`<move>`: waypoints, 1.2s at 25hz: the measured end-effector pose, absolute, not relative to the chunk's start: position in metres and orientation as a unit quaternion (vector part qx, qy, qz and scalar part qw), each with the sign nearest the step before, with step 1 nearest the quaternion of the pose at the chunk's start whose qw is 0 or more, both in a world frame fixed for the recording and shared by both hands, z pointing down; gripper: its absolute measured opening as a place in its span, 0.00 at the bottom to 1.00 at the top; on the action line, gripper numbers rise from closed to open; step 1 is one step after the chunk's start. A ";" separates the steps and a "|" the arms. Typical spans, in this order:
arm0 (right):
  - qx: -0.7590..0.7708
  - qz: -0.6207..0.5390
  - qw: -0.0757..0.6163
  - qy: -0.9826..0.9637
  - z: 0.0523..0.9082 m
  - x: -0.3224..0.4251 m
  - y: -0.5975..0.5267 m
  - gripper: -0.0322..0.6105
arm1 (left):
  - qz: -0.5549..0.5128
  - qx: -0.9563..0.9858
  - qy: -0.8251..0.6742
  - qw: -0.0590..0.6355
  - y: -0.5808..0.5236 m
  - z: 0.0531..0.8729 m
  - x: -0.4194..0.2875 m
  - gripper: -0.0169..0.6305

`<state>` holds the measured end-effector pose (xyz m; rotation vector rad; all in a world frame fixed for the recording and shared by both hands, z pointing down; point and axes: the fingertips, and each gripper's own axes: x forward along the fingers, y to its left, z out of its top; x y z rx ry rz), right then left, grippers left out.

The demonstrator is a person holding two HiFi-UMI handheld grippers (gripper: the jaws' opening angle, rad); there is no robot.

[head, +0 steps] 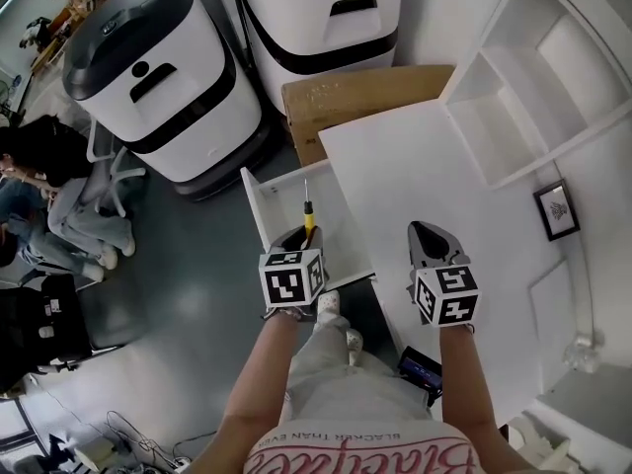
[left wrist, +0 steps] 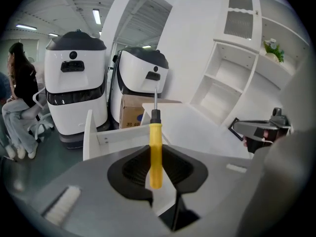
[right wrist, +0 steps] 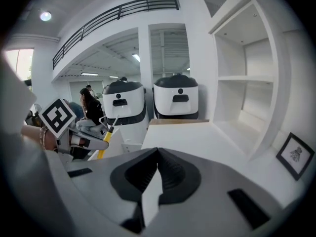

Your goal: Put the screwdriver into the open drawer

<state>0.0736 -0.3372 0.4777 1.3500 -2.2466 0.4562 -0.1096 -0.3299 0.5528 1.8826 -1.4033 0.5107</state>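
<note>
**Screwdriver held over the open drawer**

Head view: the left gripper (head: pixel 299 240) clamps the yellow handle of the screwdriver (head: pixel 308 220). The tool's long axis runs straight away from the person, tip foremost. It appears to hang above the inside of the drawer (head: pixel 259 200), which juts from the left edge of the table (head: pixel 425 156). The right gripper (head: pixel 432 240) is over the tabletop, well apart from the drawer, so the left hand is the nearer one.

Left gripper view: the jaws are narrowed onto the handle's lower half. The drawer's wall (left wrist: pixel 90 135) lies ahead and below the tip. The coming move likely calls for lowering the tool, then letting go.

Right gripper view: its jaws are together with nothing between them. The left gripper and the tool show at far left.
</note>
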 end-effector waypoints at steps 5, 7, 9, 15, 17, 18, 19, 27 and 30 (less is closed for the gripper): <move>0.484 0.177 0.257 -0.818 0.494 0.072 -0.340 0.06 | 0.233 0.716 -0.532 0.387 -0.331 0.593 -0.103 0.15; 0.479 0.181 0.265 -0.817 0.502 0.070 -0.340 0.06 | 0.244 0.710 -0.527 0.400 -0.330 0.608 -0.101 0.15; 0.477 0.188 0.270 -0.815 0.509 0.068 -0.340 0.06 | 0.253 0.702 -0.522 0.413 -0.330 0.622 -0.101 0.15; 0.475 0.205 0.279 -0.809 0.526 0.064 -0.345 0.06 | 0.271 0.682 -0.519 0.438 -0.338 0.654 -0.104 0.15; 0.475 0.210 0.283 -0.807 0.531 0.064 -0.345 0.06 | 0.276 0.675 -0.520 0.445 -0.341 0.664 -0.106 0.15; 0.474 0.211 0.285 -0.806 0.532 0.064 -0.345 0.06 | 0.279 0.670 -0.520 0.451 -0.342 0.670 -0.107 0.15; 0.473 0.213 0.287 -0.805 0.533 0.063 -0.345 0.06 | 0.282 0.665 -0.519 0.456 -0.343 0.676 -0.108 0.15; 0.466 0.222 0.298 -0.803 0.542 0.057 -0.342 0.06 | 0.324 0.632 -0.501 0.495 -0.342 0.727 -0.108 0.15; 0.463 0.224 0.302 -0.803 0.546 0.058 -0.340 0.06 | 0.338 0.620 -0.496 0.506 -0.338 0.745 -0.108 0.15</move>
